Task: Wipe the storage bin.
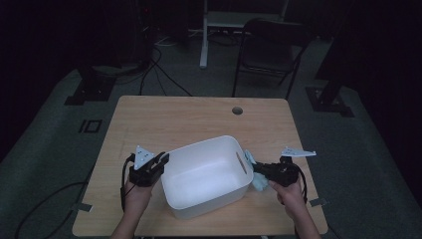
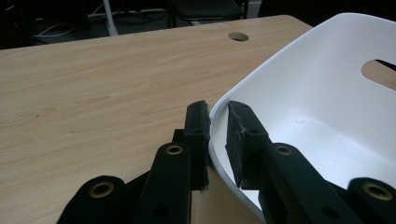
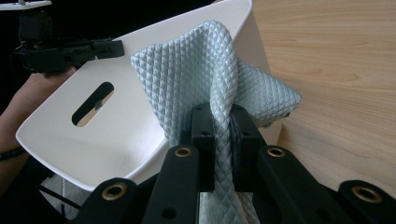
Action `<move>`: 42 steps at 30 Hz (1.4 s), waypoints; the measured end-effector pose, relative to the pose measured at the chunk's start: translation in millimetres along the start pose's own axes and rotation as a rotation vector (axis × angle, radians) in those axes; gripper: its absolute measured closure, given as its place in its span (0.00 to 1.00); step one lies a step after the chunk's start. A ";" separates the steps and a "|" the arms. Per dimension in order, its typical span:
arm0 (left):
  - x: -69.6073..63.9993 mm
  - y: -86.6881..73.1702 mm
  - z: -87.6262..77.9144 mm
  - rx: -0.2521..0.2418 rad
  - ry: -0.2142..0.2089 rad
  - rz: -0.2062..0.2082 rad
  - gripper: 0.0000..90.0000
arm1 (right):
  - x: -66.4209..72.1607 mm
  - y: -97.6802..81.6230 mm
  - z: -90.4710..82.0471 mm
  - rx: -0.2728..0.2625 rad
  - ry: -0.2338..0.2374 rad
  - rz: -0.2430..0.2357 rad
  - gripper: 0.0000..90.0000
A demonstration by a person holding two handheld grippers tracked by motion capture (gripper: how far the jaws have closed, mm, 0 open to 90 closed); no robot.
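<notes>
Looking down from the high view, a white bin (image 1: 206,175) sits on the wooden table (image 1: 164,117), tipped and held between two hands. The left gripper (image 1: 162,160) clamps the bin's left rim, while the right gripper (image 1: 258,169) holds a pale blue cloth (image 1: 257,180) just outside the bin's right wall. The bin looks braced at one edge alone, so I judge that a hard wipe could twist it out of that grip or push it across the table.

From the left gripper view, the jaws straddle the thin white rim (image 2: 215,140), one pad outside and one inside, closed onto it. The bite is shallow and near the pads' tips; the smooth plastic could slide free if the bin is pushed or levered.

From the right gripper view, the jaws are shut on a bunched fold of the quilted cloth (image 3: 205,70), which drapes up against the bin's wall (image 3: 98,135) near the handle slot (image 3: 92,103). Much of the fabric hangs loose beyond the pads. That loose part could catch on the rim or the slot, drag out of the jaws, or let bare black jaws scrape the plastic instead of the cloth.
</notes>
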State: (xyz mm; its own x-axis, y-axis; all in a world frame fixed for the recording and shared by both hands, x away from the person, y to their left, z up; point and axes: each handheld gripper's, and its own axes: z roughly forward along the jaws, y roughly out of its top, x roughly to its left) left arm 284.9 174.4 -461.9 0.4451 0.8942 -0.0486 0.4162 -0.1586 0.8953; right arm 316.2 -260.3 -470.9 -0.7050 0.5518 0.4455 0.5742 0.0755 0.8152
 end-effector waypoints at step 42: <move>0.1 1.0 0.6 0.009 0.000 0.005 0.87 | -22.9 27.9 28.0 0.066 0.027 0.017 0.92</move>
State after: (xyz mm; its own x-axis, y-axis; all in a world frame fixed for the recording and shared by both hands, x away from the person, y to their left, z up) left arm 285.9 174.0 -461.4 0.4477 0.8931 -0.0439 0.4209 -0.1672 0.8916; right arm 360.0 -247.5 -468.8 -0.7054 0.5313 0.4693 0.6116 0.1214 0.7818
